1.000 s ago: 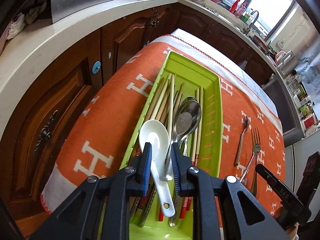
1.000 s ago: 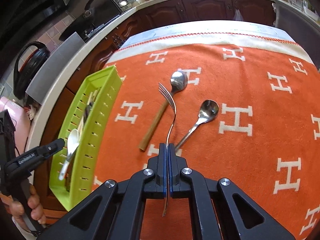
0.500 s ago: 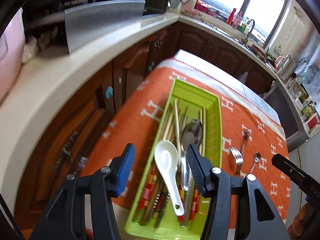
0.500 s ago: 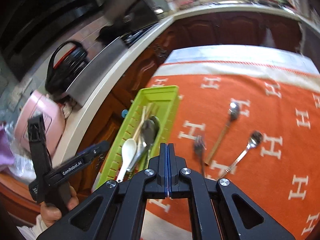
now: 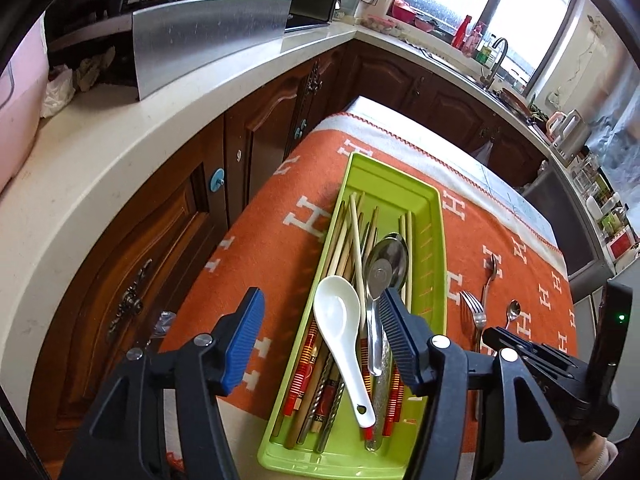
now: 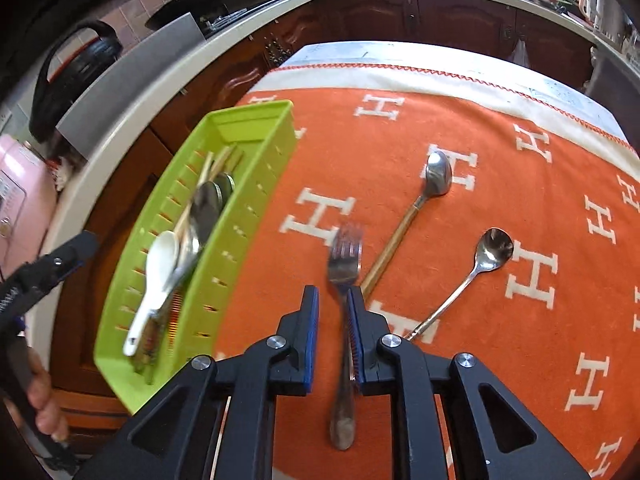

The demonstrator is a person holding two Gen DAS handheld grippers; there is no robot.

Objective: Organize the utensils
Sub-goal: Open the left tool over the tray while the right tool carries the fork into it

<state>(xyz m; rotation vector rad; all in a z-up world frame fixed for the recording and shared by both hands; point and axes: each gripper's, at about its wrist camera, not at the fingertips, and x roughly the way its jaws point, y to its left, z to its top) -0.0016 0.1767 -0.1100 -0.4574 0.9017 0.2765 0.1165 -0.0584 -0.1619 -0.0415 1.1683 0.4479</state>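
Observation:
A green tray [image 5: 438,240] on the orange cloth [image 6: 400,140] holds chopsticks, a metal spoon [image 5: 386,260] and a white ceramic spoon [image 5: 336,312]. My left gripper [image 5: 320,336] hovers above the tray's near end. Its jaws are opening wide and touch nothing; the white spoon lies loose below them. My right gripper [image 6: 333,296] is over the cloth just right of the tray [image 6: 240,240], and its jaws are opening. A blurred metal fork [image 6: 345,256] lies between them against the right pad, while the left pad stands clear of it.
A wooden-handled spoon [image 6: 436,172] and a small metal spoon [image 6: 494,248] lie on the cloth to the right of the fork. A pale countertop [image 5: 120,148] with dark wooden cabinets runs along the left. A hand [image 6: 40,396] grips the left tool.
The left gripper let go of the white spoon, opened wide and rose; the spoon stays in the tray. The right gripper carried the fork left toward the tray and its jaws have parted.

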